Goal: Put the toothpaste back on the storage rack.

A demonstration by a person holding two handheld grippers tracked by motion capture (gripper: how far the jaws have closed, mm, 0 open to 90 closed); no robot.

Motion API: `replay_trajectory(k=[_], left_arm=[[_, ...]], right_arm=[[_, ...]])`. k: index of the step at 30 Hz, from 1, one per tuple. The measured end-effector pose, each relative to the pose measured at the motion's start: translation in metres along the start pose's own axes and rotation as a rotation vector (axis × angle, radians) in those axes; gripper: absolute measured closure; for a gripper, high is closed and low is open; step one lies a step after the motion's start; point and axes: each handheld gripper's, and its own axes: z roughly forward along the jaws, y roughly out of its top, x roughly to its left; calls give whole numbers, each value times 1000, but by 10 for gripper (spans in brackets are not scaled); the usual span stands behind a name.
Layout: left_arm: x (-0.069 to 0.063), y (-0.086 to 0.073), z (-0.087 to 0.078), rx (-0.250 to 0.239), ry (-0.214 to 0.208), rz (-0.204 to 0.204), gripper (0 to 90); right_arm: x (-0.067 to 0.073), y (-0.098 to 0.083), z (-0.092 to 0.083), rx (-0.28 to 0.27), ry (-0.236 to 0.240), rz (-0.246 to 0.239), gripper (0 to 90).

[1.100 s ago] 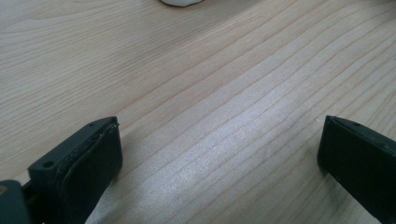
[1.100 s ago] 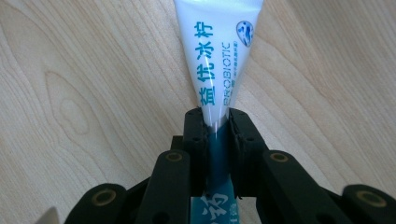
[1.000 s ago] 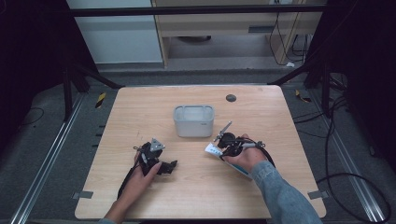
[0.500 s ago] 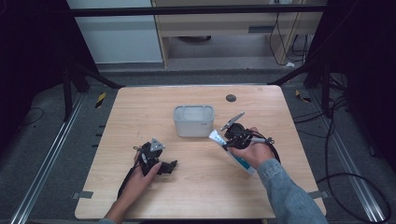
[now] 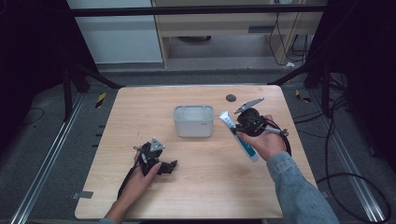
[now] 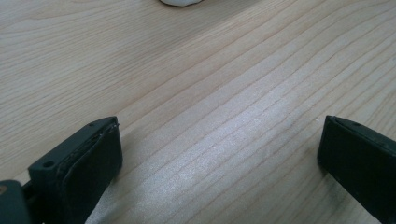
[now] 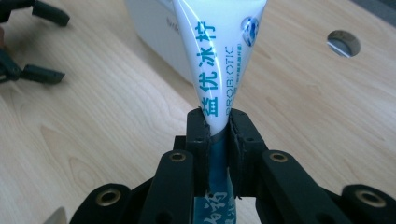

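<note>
My right gripper (image 5: pixel 239 129) is shut on a white toothpaste tube (image 5: pixel 232 127) with blue print, held up off the table just right of the white bin (image 5: pixel 194 121). In the right gripper view the tube (image 7: pixel 219 56) rises from between the pinched jaws (image 7: pixel 217 133), pointing toward the bin (image 7: pixel 154 32). The tube's lower end hangs below the hand. My left gripper (image 5: pixel 172 166) rests low over the table at the front left, open. In the left gripper view its jaws (image 6: pixel 219 158) stand wide apart over bare wood with nothing between them.
The wooden table (image 5: pixel 140 107) has a round cable hole (image 5: pixel 230 98) at its back right, also seen as a hole (image 7: pixel 343 43) in the right gripper view. Dark floor, rails and cables surround the table.
The right hand has lifted the toothpaste tube off the table and carried it up and toward the bin's right side. The left hand has stayed where it was.
</note>
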Motion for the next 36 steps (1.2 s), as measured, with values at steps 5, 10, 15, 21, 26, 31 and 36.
replay_trajectory(k=[5, 10, 15, 21, 26, 31, 36], left_arm=[[0, 0, 0, 0, 0, 0, 0], [0, 0, 0, 0, 0, 0, 0], [0, 0, 0, -2, 0, -1, 0], [0, 0, 0, -3, 2, -2, 0], [0, 0, 0, -3, 2, -1, 0], [0, 0, 0, -3, 2, -1, 0], [0, 0, 0, -3, 2, -1, 0]], right_arm=[[-4, 6, -5, -83, -21, 38, 799], [-3, 14, -7, -149, -36, 54, 799], [-2, 25, -7, -188, -30, 51, 799], [-2, 38, -11, -238, -15, 54, 798], [-2, 47, -16, -285, -17, 63, 798], [-3, 57, -17, -341, -30, 88, 798], [-6, 69, -11, -389, -44, 100, 798]])
